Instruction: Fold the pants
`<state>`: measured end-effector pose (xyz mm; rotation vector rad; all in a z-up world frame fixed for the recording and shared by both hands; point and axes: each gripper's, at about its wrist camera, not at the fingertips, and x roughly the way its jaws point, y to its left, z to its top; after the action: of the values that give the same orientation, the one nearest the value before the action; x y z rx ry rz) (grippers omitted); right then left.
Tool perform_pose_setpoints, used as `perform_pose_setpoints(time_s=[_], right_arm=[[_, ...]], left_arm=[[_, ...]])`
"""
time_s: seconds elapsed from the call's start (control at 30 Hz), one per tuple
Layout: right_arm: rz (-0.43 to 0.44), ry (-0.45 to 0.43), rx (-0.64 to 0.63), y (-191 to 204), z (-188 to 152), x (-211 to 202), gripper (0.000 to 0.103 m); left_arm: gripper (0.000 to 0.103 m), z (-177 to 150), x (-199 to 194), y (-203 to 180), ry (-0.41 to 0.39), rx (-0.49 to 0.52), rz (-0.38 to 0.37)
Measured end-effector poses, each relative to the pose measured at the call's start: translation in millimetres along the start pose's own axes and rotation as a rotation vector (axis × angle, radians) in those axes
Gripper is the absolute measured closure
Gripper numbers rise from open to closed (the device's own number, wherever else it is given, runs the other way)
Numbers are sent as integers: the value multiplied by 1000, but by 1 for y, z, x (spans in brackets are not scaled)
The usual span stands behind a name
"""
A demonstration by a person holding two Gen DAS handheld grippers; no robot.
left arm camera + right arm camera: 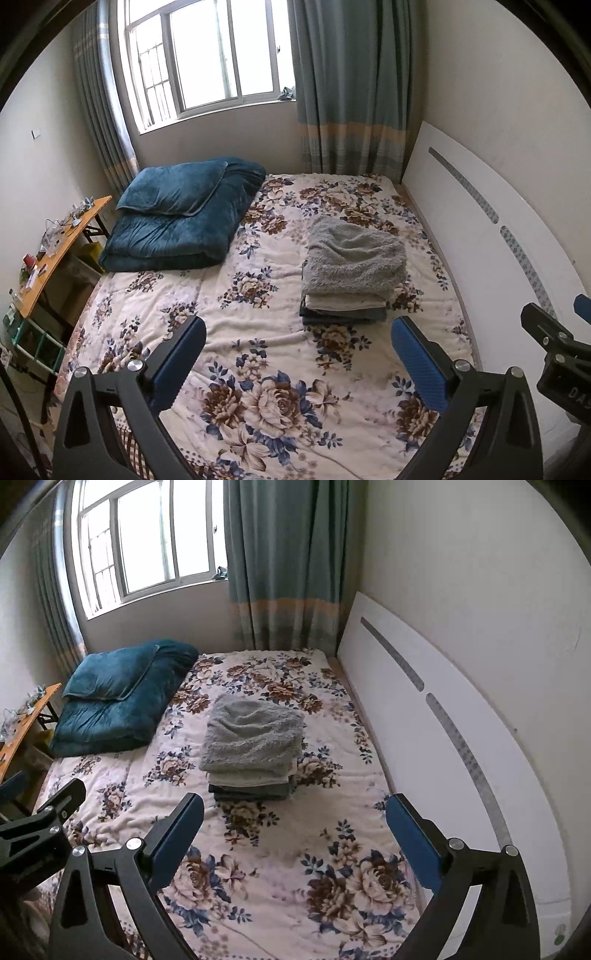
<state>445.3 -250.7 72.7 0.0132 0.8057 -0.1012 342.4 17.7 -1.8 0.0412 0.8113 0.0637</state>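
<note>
A stack of folded garments (347, 280) (253, 753) lies on the floral bedspread (258, 354) (280, 853), a fluffy grey piece on top, a cream one and dark ones below. My left gripper (298, 332) hovers open above the bed, short of the stack, nothing between its blue pads (184, 354). My right gripper (294, 810) is open as well, also short of the stack and holding nothing. In the left wrist view the right gripper (554, 325) shows at the right edge; in the right wrist view the left gripper (44, 812) shows at the left edge.
A folded teal quilt with a pillow (184, 214) (118, 698) lies at the bed's far left. A white headboard (498, 251) (443, 716) runs along the right side. A cluttered wooden table (55, 251) stands left of the bed. Window and curtains (351, 81) are behind.
</note>
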Motion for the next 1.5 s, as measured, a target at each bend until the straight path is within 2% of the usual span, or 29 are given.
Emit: perform_pose_setpoints(time_s=[0.27,0.7,1.5], right_arm=[[8,0,-5,0,0,1,2],[43,-15,-12,-2,-14,-14,2],[79,-21,-11,-2,-18,-20,2]], left_arm=[[0,1,-3,-3,-14,-4,-4],[0,-9,-39,-2,-77,-7,27],[0,-16,-48,-2,-68,-20,26]])
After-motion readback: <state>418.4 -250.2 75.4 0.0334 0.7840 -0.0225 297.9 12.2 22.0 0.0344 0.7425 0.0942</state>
